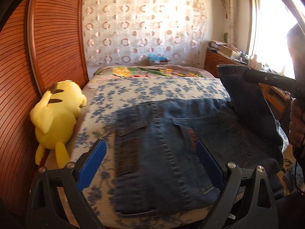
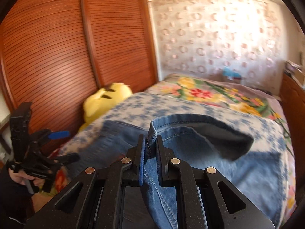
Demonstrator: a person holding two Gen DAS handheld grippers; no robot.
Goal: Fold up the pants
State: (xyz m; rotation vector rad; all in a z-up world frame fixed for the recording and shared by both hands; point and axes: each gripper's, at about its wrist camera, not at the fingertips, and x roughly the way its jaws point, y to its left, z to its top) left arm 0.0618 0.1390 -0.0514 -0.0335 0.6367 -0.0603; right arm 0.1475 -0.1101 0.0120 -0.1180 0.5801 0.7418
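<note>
A brown slatted wardrobe door (image 1: 57,38) is seen on the far left, and a yellow plush toy (image 1: 55,118) is laid beside it at the edge of the bed (image 1: 152,87). The bed is covered with a sheet with small blue flowers. Next, the left gripper (image 1: 150,159) is held over the bed with its blue pads (image 1: 91,167) spread wide, and nothing is pinched between them. The blue jeans (image 1: 171,143) are spread flat in the middle of the bed, with the back pockets facing up. On the right, one end of the jeans is lifted off the bed, and its hem is squeezed tight by the nearly shut right gripper (image 2: 149,148). A bright window (image 1: 270,28) is seen at the far right.
</note>
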